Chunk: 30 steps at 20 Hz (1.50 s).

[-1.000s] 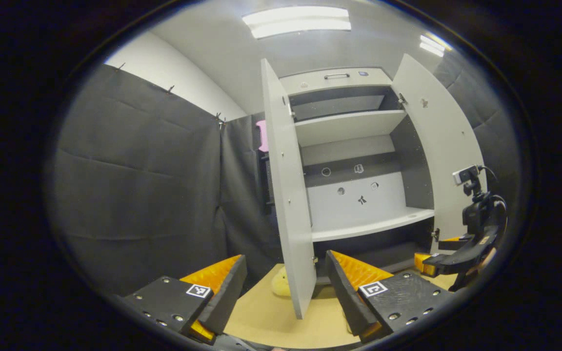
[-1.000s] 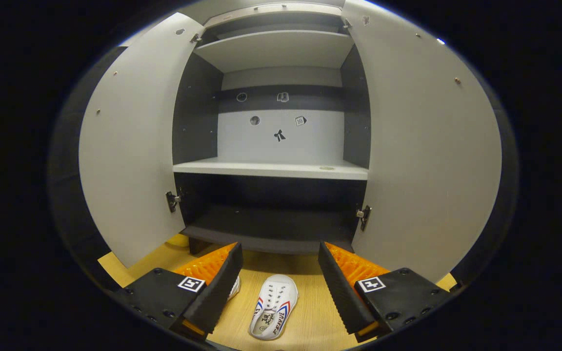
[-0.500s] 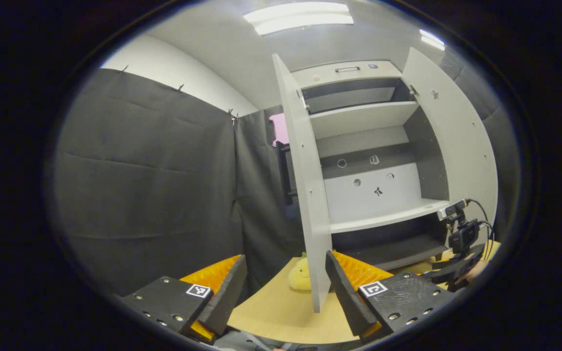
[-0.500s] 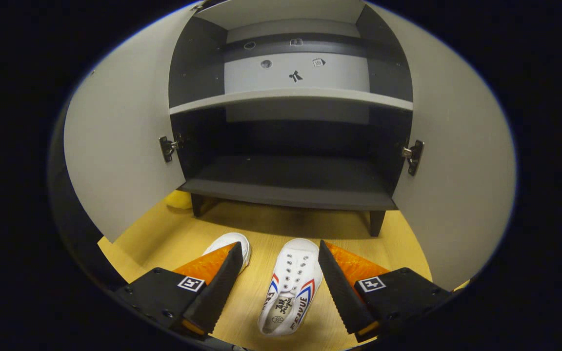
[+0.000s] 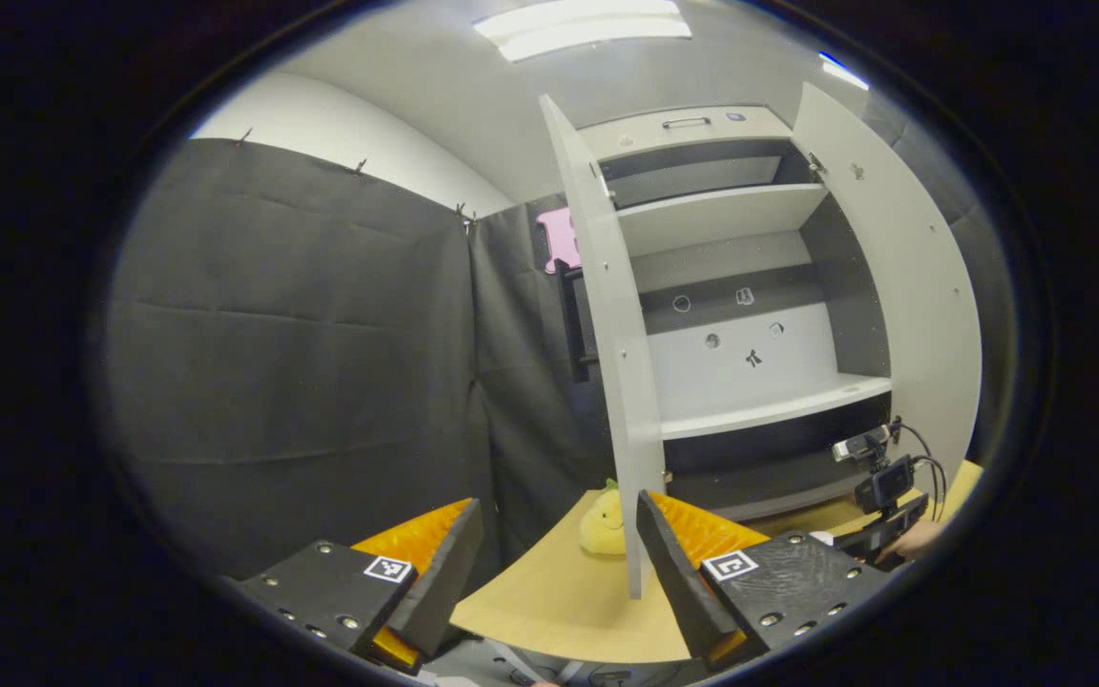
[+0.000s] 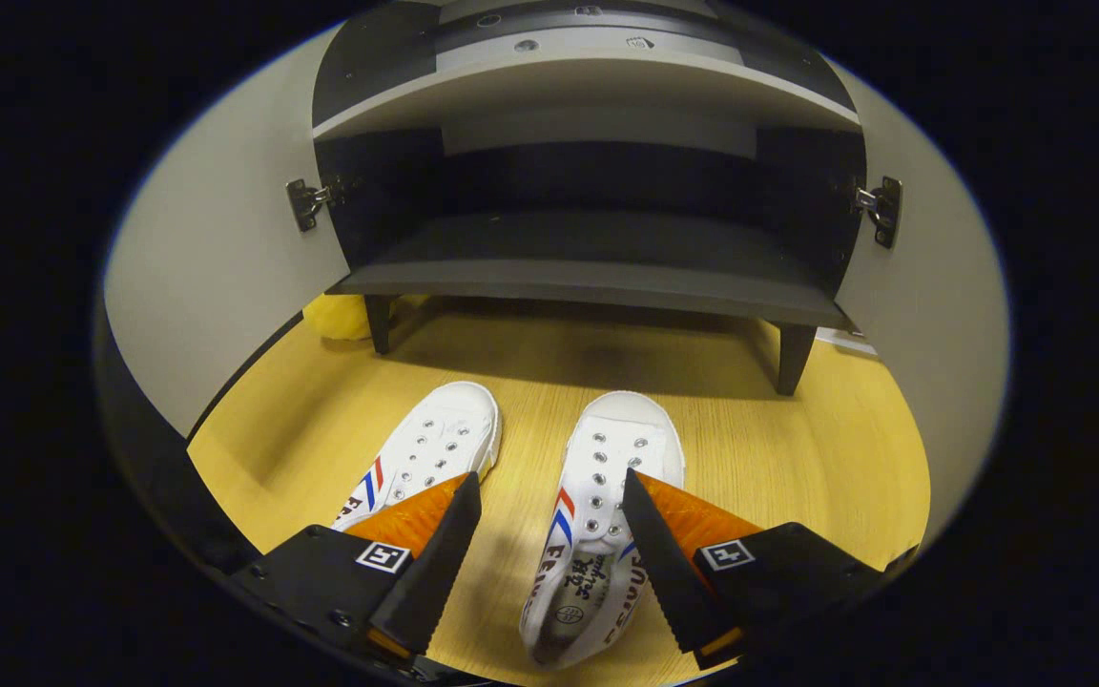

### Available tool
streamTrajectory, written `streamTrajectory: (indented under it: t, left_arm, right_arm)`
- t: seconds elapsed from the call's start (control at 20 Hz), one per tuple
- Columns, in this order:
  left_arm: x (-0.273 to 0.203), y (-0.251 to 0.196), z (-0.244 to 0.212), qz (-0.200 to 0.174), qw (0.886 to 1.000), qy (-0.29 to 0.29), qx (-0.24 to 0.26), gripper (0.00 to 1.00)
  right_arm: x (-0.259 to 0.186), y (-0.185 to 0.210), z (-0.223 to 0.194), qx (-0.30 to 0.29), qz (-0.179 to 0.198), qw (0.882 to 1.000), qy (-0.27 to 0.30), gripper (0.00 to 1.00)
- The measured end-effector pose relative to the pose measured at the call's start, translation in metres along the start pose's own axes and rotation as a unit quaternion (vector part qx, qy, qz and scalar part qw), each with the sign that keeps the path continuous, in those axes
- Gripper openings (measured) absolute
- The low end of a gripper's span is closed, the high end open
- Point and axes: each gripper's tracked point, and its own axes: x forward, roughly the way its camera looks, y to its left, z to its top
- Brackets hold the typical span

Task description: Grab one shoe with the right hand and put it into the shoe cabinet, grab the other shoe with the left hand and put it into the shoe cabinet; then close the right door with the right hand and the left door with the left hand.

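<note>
Two white lace-up shoes lie side by side on the wooden floor in front of the shoe cabinet, toes toward it. In the right gripper view, my right gripper [image 6: 549, 482] is open just above the right-hand shoe [image 6: 607, 458], whose middle lies between the fingers, untouched. The left-hand shoe [image 6: 435, 444] is partly hidden under one finger. The cabinet's dark bottom shelf [image 6: 597, 277] is bare, and both doors [image 6: 216, 286] stand wide open. In the left gripper view, my left gripper [image 5: 557, 506] is open and holds nothing, off to the left of the cabinet's left door [image 5: 618, 334].
A yellow soft toy [image 5: 604, 523] sits on the floor behind the left door, by a cabinet leg [image 6: 376, 329]. Black cloth walls close off the left side. The right door [image 5: 902, 267] swings out to the right. A hand [image 5: 914, 546] shows low beside the cabinet.
My right gripper has dropped and tipped down toward the shoes, which now sit between and under its fingers. The left gripper has drifted left; the cabinet has slid rightward in its view.
</note>
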Motion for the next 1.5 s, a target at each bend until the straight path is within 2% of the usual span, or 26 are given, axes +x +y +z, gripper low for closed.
streamTrajectory:
  t: [0.3, 0.35, 0.45, 0.5, 0.55, 0.65, 0.7, 0.8, 0.85, 0.9, 1.0, 1.05, 1.1, 1.15, 1.5]
  left_arm:
    - [0.001, 0.000, 0.004, 0.007, 1.000, 0.005, 0.006, 1.00]
    - [0.000, 0.001, 0.005, 0.008, 1.000, 0.006, 0.007, 0.94]
    - [0.000, 0.001, 0.005, 0.009, 1.000, 0.007, 0.008, 0.94]
    - [-0.001, 0.001, 0.006, 0.009, 1.000, 0.008, 0.008, 0.94]
    - [-0.001, 0.002, 0.005, 0.008, 1.000, 0.008, 0.009, 1.00]
    - [-0.002, 0.002, 0.006, 0.009, 1.000, 0.005, 0.010, 1.00]
    - [-0.002, 0.001, 0.006, 0.009, 1.000, 0.006, 0.010, 1.00]
    - [-0.002, 0.001, 0.005, 0.008, 1.000, 0.008, 0.010, 1.00]
    - [-0.001, 0.001, 0.004, 0.008, 1.000, 0.009, 0.010, 1.00]
    - [-0.001, 0.001, 0.004, 0.007, 1.000, 0.011, 0.010, 1.00]
    - [-0.001, 0.002, 0.005, 0.005, 1.000, 0.011, 0.013, 1.00]
    - [0.000, 0.001, 0.005, 0.004, 1.000, 0.010, 0.014, 1.00]
    - [0.000, 0.000, 0.006, 0.002, 1.000, 0.007, 0.016, 0.94]
    - [0.000, 0.000, 0.006, 0.000, 1.000, 0.004, 0.018, 1.00]
    - [0.000, -0.004, 0.008, -0.014, 1.000, 0.001, 0.022, 1.00]
  right_arm:
    - [0.021, -0.003, -0.021, 0.000, -0.016, 0.999, 0.052, 0.94]
    - [0.020, -0.002, -0.024, -0.005, -0.018, 0.998, 0.059, 0.90]
    - [0.028, 0.000, -0.030, -0.013, -0.019, 0.997, 0.072, 0.82]
    - [0.033, -0.004, -0.033, -0.017, -0.031, 0.996, 0.079, 0.77]
    - [0.030, -0.009, -0.031, -0.022, -0.047, 0.996, 0.079, 0.77]
    - [0.032, -0.017, -0.030, -0.025, -0.068, 0.994, 0.080, 0.51]
    - [0.031, -0.015, -0.031, -0.023, -0.065, 0.994, 0.081, 0.31]
    - [0.034, -0.019, -0.031, -0.021, -0.058, 0.995, 0.080, 0.37]
    - [0.028, -0.016, -0.029, -0.024, -0.053, 0.995, 0.086, 0.19]
    - [0.025, -0.018, -0.030, -0.019, -0.050, 0.995, 0.087, 0.19]
    - [0.026, -0.018, -0.029, -0.012, -0.048, 0.995, 0.083, 0.02]
    - [0.027, -0.017, -0.029, -0.014, -0.046, 0.996, 0.079, 0.02]
    - [0.026, -0.018, -0.029, -0.011, -0.044, 0.996, 0.075, 0.02]
    - [0.024, -0.018, -0.027, -0.006, -0.041, 0.997, 0.069, 0.02]
    - [-0.003, -0.031, -0.005, 0.020, -0.018, 0.999, 0.032, 0.02]
